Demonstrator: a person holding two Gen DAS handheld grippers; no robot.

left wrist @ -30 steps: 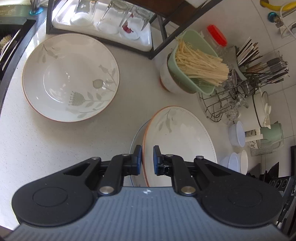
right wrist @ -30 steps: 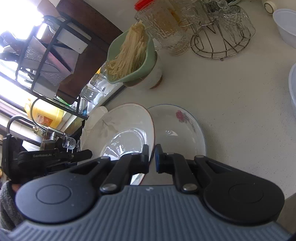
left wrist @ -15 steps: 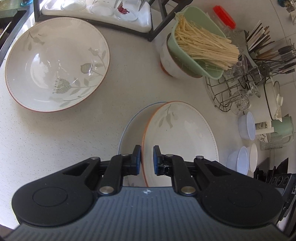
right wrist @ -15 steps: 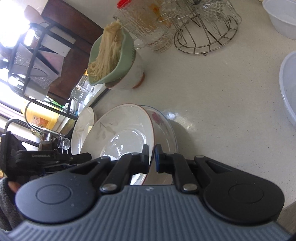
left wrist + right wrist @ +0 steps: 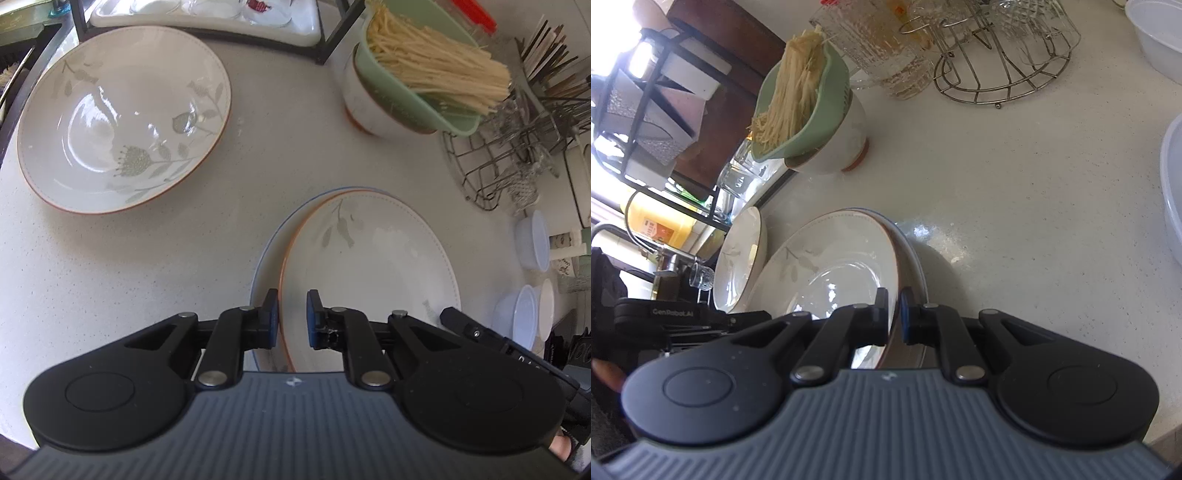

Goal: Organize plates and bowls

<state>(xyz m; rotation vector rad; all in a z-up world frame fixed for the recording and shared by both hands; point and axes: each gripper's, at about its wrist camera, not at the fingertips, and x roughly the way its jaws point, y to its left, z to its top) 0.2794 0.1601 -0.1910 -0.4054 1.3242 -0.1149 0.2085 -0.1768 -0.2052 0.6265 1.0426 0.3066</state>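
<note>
On the counter (image 5: 122,258) we've got the leaf plate (image 5: 369,266) sitting over the blue-rimmed plate (image 5: 264,258), face up and tipped a bit. It's round, so no real long axis. Our left gripper (image 5: 291,317) is closed narrow on its near rim, and our right gripper (image 5: 894,314) is clamped tight on the rim from the other side (image 5: 827,266). Off to the left, well apart, the big leaf bowl (image 5: 122,118) sits upright and open.
</note>
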